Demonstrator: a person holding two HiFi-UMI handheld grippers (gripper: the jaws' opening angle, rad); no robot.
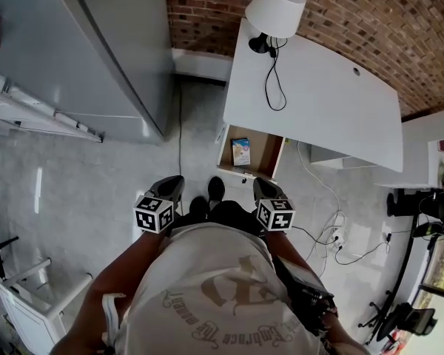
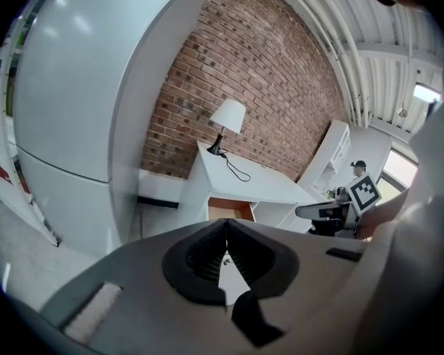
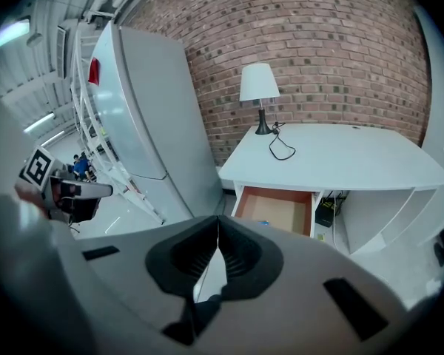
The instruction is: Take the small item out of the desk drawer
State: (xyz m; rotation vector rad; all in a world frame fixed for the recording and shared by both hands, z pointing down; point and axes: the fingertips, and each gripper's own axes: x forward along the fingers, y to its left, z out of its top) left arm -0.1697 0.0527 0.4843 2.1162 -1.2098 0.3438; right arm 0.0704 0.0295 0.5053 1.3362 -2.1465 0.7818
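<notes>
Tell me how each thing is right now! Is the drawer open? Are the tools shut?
drawer: open, pulled out from under the desk.
small item: lying inside the drawer, untouched.
lamp: standing upright on the desk.
cord: lying loose on the desk top.
left tool: shut, empty.
right tool: shut, empty.

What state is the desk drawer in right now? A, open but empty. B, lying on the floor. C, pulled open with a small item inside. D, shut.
C: the drawer stands pulled out from the desk, with a small blue and white item lying in it.
</notes>
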